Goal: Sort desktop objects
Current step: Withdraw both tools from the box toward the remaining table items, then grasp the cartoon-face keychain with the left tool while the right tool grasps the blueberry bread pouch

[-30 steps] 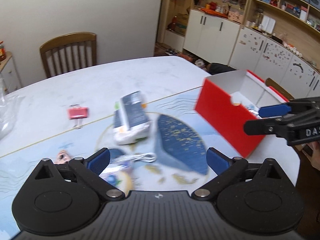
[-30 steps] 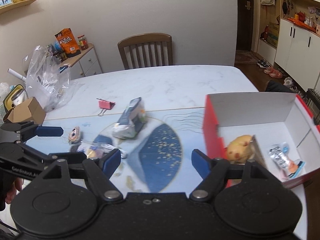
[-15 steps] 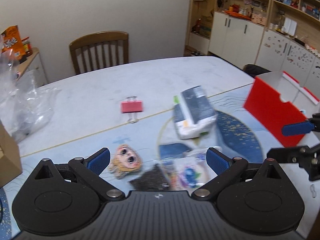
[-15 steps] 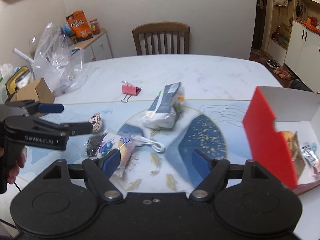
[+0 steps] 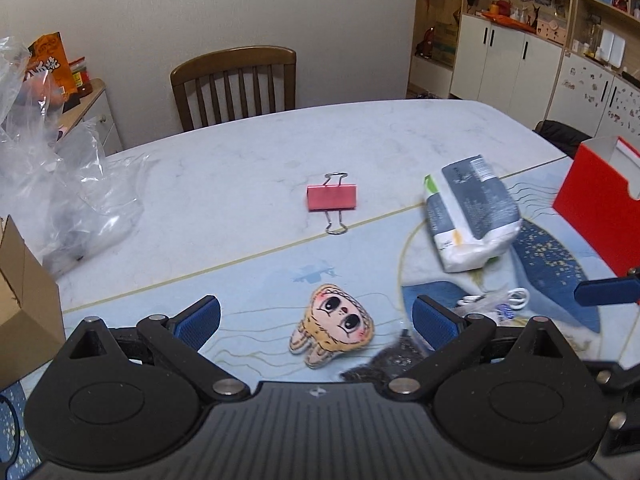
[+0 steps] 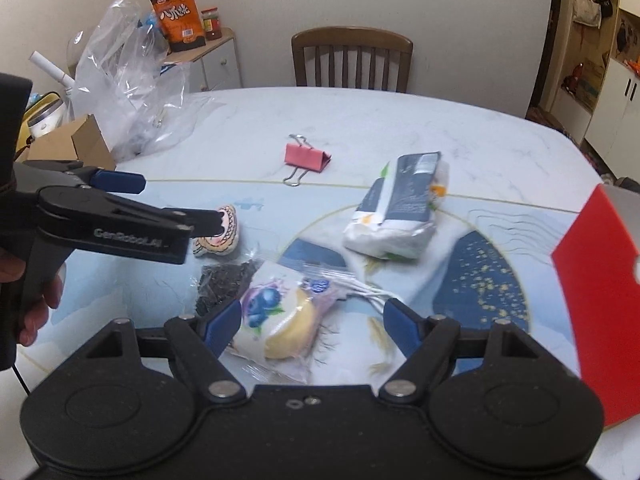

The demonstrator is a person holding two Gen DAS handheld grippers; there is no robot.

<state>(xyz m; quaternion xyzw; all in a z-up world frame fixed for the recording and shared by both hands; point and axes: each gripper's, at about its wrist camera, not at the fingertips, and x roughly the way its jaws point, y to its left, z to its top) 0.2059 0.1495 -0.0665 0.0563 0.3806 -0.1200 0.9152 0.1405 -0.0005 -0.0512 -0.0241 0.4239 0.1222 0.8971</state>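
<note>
Left gripper (image 5: 316, 318): jaws apart, empty, above the flat plush cartoon-face charm (image 5: 334, 324) on the bench (image 5: 240, 168).
Right gripper (image 6: 312, 322): spread, empty, over the clear-wrapped yellow pastry (image 6: 280, 320).
Handling: charm looks light, soft; pinch across its middle.

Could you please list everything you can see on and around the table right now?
Binder clip: 1, red, on bare tabletop beyond the mat.
Tissue pack: 1, grey and white, on the mat.
Plush face charm: 1, tan, on the mat, ahead of the left gripper.
Snack packet: 1, clear with blueberry print, ahead of the right gripper.
Dark packet: 1, black, beside the snack packet.
Cable: 1, white, on the mat.
Box: 1, red, right edge.
Chair: 1, brown, behind the table.
Plastic bag: 1, clear, left.
Left gripper: open, empty.
Right gripper: open, empty.
</note>
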